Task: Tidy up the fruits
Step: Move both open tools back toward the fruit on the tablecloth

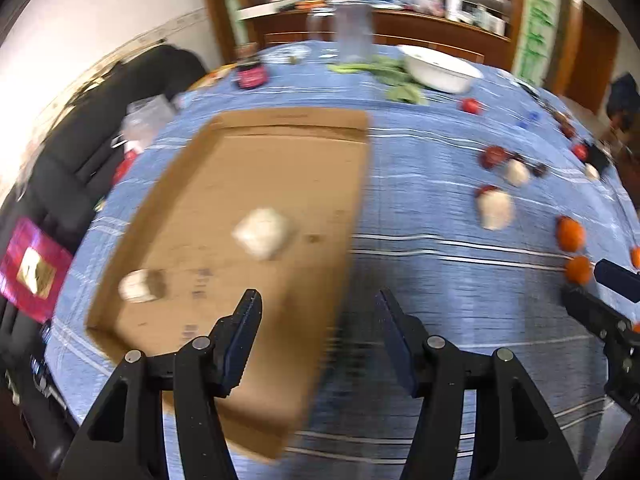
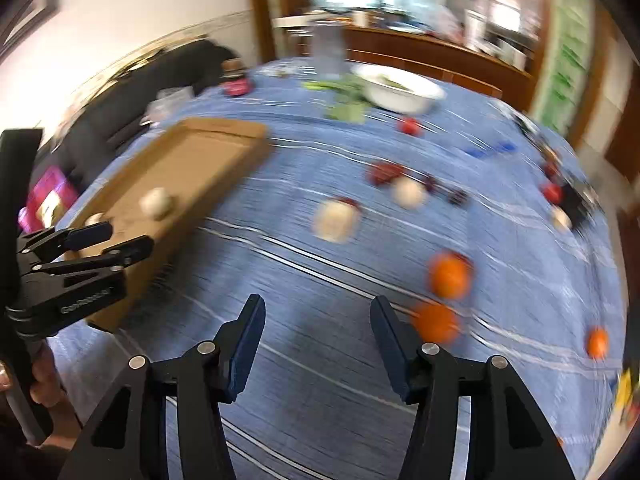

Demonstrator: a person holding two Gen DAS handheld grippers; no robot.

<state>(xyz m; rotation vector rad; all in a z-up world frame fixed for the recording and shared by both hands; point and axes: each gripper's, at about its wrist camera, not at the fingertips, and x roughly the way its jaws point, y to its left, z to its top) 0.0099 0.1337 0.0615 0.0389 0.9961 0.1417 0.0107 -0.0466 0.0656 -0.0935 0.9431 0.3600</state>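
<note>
blue cloth: oranges beside right fingers.

A white bowl sits far ahead on the blue striped tablecloth. Green leaves lie just beside it, left. A black sofa stands far left.

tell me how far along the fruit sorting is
Done: two pale wrapped fruits lie in the cardboard tray. In hand: nothing; the left hand-held gripper and right hand-held gripper are both open and empty. Left: oranges, red fruits and more pale wrapped ones scattered on the blue tablecloth.
</note>
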